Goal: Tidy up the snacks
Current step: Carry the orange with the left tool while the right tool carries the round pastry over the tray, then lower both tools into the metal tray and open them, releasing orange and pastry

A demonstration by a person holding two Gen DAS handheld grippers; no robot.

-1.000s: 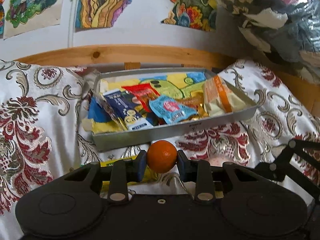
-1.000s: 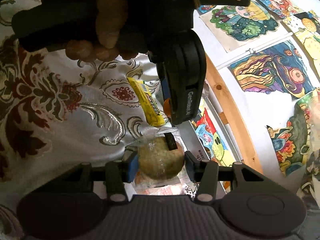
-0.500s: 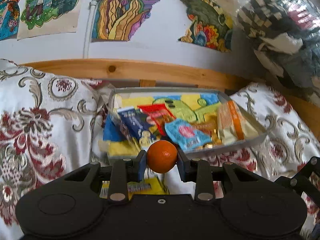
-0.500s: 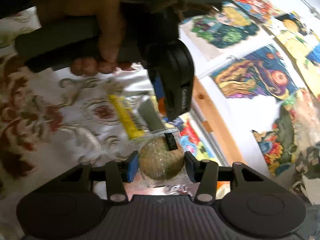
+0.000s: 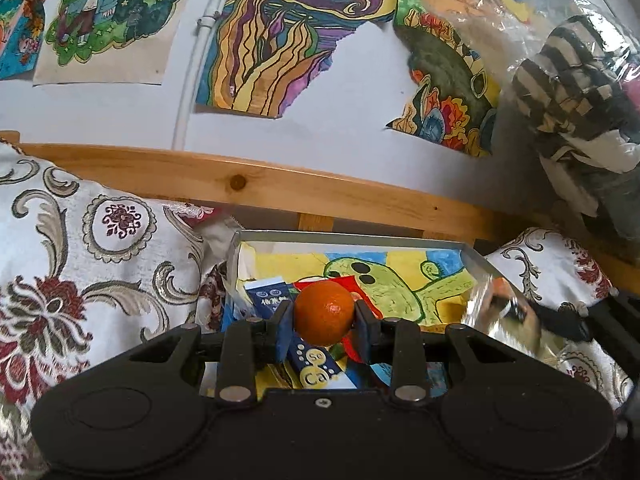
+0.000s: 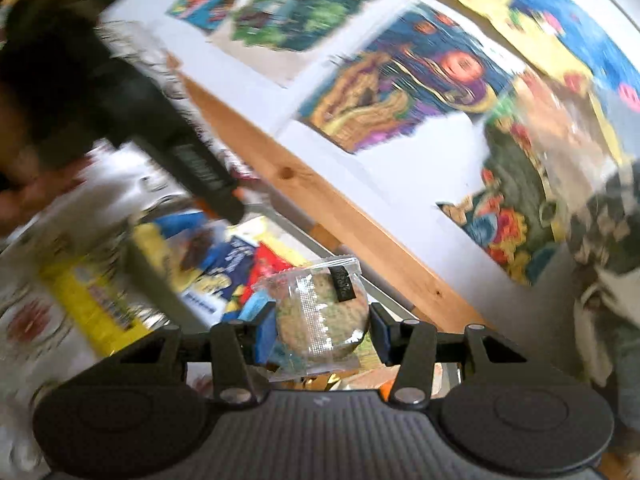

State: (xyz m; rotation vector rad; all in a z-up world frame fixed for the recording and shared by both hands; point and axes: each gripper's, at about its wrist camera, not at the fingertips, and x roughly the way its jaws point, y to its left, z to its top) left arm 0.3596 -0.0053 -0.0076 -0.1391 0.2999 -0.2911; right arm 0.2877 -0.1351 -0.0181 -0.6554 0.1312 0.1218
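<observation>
left gripper (image 5: pixel 325 322) clamps orange (image 5: pixel 324 312); right gripper (image 6: pixel 322 330) clamps wrapped cookie (image 6: pixel 322 316), black label unreadable.

Right view smeared — yellow packet (image 6: pixel 90 308) print unreadable, tray (image 5: pixel 478 258) partly hidden.

The tray (image 5: pixel 352 237) looks like dull grey metal. The orange (image 5: pixel 324 313) has bumpy, shiny skin. The cookie wrapper (image 6: pixel 320 312) is clear crinkly plastic. The rail (image 5: pixel 240 180) is smooth wood.
</observation>
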